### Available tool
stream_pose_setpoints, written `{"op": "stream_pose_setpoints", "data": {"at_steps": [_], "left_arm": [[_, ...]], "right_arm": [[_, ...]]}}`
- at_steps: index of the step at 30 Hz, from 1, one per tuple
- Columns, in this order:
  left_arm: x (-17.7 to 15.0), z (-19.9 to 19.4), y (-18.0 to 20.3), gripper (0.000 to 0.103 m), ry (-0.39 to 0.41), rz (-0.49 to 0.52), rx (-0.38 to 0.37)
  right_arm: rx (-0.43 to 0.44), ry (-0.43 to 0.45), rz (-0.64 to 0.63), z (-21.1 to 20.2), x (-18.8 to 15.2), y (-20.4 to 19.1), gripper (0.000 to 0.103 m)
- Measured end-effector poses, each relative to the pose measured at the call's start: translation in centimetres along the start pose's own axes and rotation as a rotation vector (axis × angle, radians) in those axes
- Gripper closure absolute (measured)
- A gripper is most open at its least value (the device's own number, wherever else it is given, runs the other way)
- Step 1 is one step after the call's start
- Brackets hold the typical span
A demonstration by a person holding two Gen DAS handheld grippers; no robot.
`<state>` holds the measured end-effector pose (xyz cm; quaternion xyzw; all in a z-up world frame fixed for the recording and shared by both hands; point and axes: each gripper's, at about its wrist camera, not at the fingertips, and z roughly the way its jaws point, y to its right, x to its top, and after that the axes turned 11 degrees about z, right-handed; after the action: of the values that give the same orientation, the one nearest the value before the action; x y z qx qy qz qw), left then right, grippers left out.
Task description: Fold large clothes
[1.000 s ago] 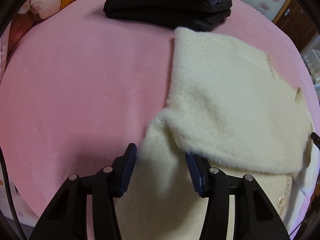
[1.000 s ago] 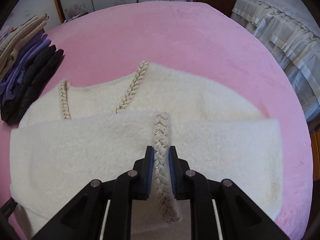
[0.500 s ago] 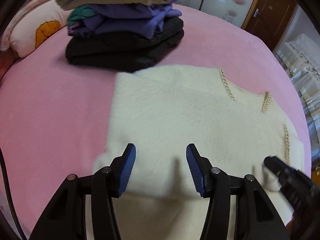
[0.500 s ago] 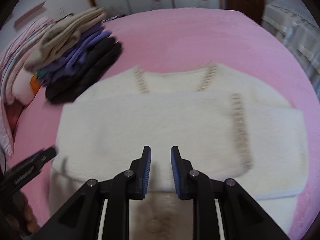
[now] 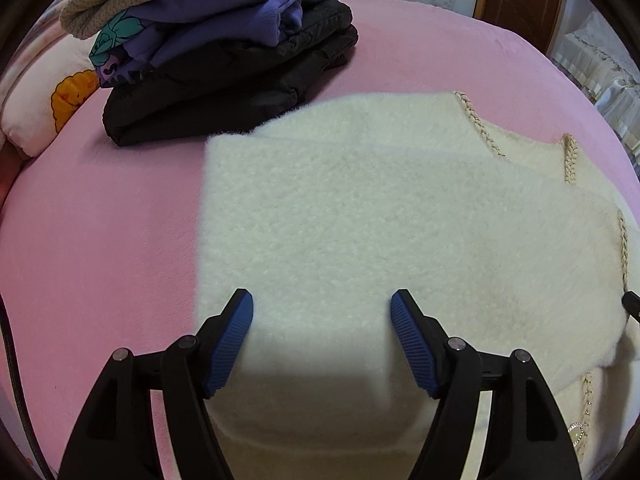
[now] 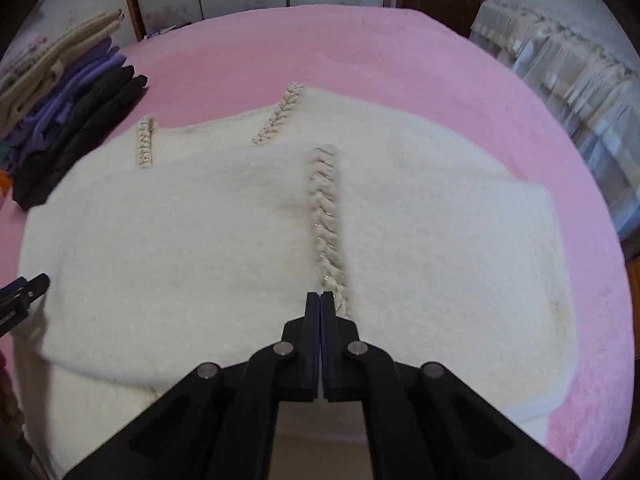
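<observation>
A cream fluffy sweater (image 5: 360,200) with braided trim lies folded on the pink bed cover (image 5: 100,220). My left gripper (image 5: 322,306) hovers over its left part. The jaws are opening and stand wide, and the blue pads press on nothing. In the right wrist view the same sweater (image 6: 200,240) fills the middle. My right gripper (image 6: 321,300) is shut just above it, its tips next to the lower end of a braid (image 6: 326,220), with nothing visible between the pads. Each gripper's tip shows at the edge of the other's view.
A stack of folded clothes (image 5: 224,60), black, purple and beige, sits at the far left of the bed, touching the sweater's corner. A patterned pillow (image 5: 48,96) lies beyond it. Bare pink cover (image 6: 360,60) stretches behind the sweater. A draped bed (image 6: 560,80) stands to the right.
The left jaws have spread wider and the left gripper has shifted from the sweater's left edge further over it. The right jaws have closed fully and swung left, then back beside the braid.
</observation>
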<state>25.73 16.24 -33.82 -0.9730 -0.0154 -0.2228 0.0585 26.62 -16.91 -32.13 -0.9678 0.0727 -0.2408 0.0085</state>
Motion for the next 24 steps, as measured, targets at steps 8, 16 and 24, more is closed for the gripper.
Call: {"op": "stream_pose_setpoints", "data": {"at_steps": [8,16,24], "left_arm": [[0.2,-1.7,0.1,0.018,-0.043,-0.077,-0.078],[0.1,-7.3,0.9,0.011,0.003,-0.15,-0.181],[-0.6,-15.3,0.1,0.011,0.198,-0.19,-0.25]], "right_arm": [[0.04,-0.017,0.029,-2.7,-0.2,-1.4,0.1],[0.139,0.004,-0.016,-8.0,0.0,-3.1,0.1],[0.243,0.043,0.002,-14.1,0.8,-2.2,0.1]]}}
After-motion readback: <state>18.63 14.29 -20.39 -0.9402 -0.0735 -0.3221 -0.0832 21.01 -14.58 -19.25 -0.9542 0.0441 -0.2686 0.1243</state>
